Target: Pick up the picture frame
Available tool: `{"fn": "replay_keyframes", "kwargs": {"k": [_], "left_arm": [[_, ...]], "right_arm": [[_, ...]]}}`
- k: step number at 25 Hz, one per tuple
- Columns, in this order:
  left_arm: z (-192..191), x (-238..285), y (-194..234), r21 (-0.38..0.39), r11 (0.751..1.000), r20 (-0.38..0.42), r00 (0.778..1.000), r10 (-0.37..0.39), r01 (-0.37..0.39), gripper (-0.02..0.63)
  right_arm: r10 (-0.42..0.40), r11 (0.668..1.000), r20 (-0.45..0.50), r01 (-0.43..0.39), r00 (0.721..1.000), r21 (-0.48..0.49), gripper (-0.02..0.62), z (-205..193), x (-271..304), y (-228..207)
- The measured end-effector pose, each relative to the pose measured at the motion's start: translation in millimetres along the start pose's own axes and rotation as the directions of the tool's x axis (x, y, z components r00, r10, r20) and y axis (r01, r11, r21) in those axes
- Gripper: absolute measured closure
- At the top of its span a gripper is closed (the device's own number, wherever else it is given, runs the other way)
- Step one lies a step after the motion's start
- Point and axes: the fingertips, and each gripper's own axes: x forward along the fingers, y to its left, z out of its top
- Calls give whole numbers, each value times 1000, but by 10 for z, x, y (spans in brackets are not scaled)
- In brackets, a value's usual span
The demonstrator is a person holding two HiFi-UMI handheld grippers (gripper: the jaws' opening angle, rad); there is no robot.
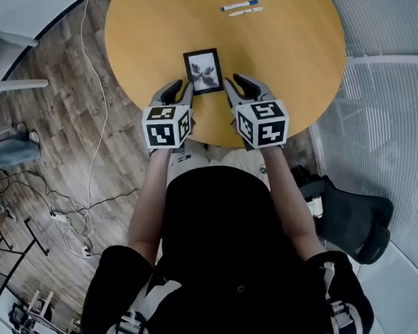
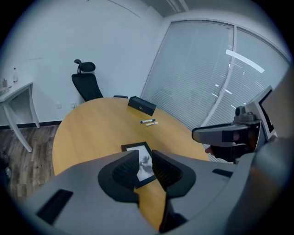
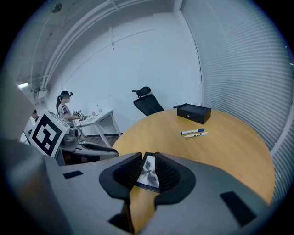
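Two items, left gripper [image 1: 178, 93] and right gripper [image 1: 244, 86], are flanking the picture frame [image 1: 203, 71] lying flat near the table's [image 1: 285, 41] front edge. Both are gaping wide and holding nothing, likely lining up for a two-sided lift.

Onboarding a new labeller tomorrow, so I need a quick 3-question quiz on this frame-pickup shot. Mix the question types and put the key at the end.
1. True or false: the picture frame lies flat on the round table.
2. What lies farther across the table than the frame? A) two markers B) a mug C) scissors
3. Fill in: the left gripper and the right gripper flank the frame's near end, each with its jaws ____.

Key: 1 true; 2 A; 3 open (neither gripper presses on the frame).
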Motion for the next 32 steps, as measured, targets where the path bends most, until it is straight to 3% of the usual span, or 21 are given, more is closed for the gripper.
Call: {"fn": "replay_keyframes", "kwargs": {"k": [17,24,32], "left_arm": [[-538,925,328,-62,998,-177,984,11,-23,523],[-762,1181,441,-70,996,-217,976,31,-47,503],[-854,1305,446,-112,993,-230,973,19,-45,502]], "right_arm": [[23,998,-214,-11,976,58,482,-706,832,-550],[38,996,-260,-15,965,89,482,-1045,1077,-704],[44,995,-291,-16,956,98,481,-1171,1261,-710]]}}
